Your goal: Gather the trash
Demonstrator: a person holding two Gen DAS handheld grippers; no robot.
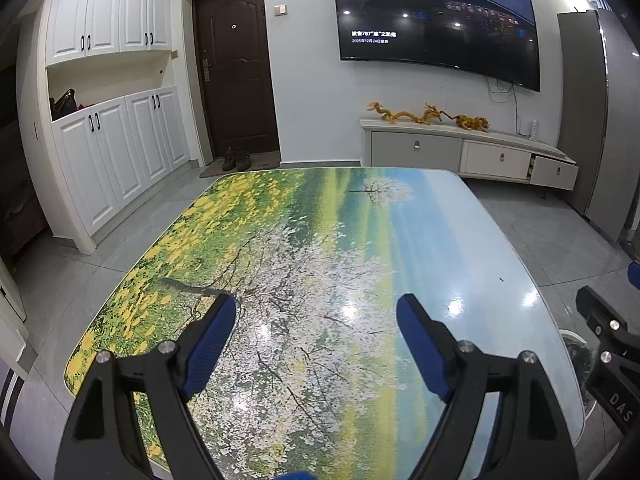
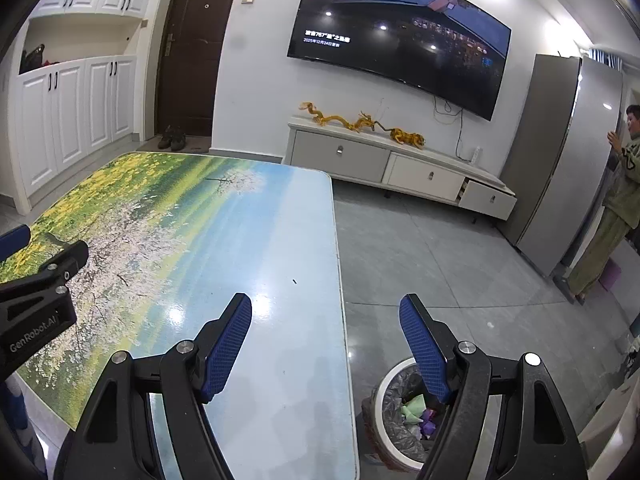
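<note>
My left gripper point(image 1: 316, 306) is open over the table point(image 1: 460, 248), whose top bears a printed landscape of flowers and sky; nothing lies between its blue pads. My right gripper point(image 2: 326, 308) is open too, poised over the table's right edge point(image 2: 340, 280) with empty jaws. Below it on the floor stands a white bin point(image 2: 384, 384) lined with a grey bag, holding crumpled green and purple scraps point(image 2: 416, 410). A tiny dark speck point(image 2: 295, 281) lies on the tabletop. The right gripper's body point(image 1: 608, 336) shows at the right of the left wrist view, the left gripper's body point(image 2: 40, 284) at the left of the right wrist view.
A grey tiled floor point(image 2: 420, 248) surrounds the table. Beyond it are a white TV cabinet point(image 2: 400, 168) with golden dragon figures, a wall television point(image 2: 400, 40), a dark door point(image 1: 236, 80) and white cupboards point(image 1: 116, 148). A person point(image 2: 616, 200) stands by a grey fridge point(image 2: 560, 160) at right.
</note>
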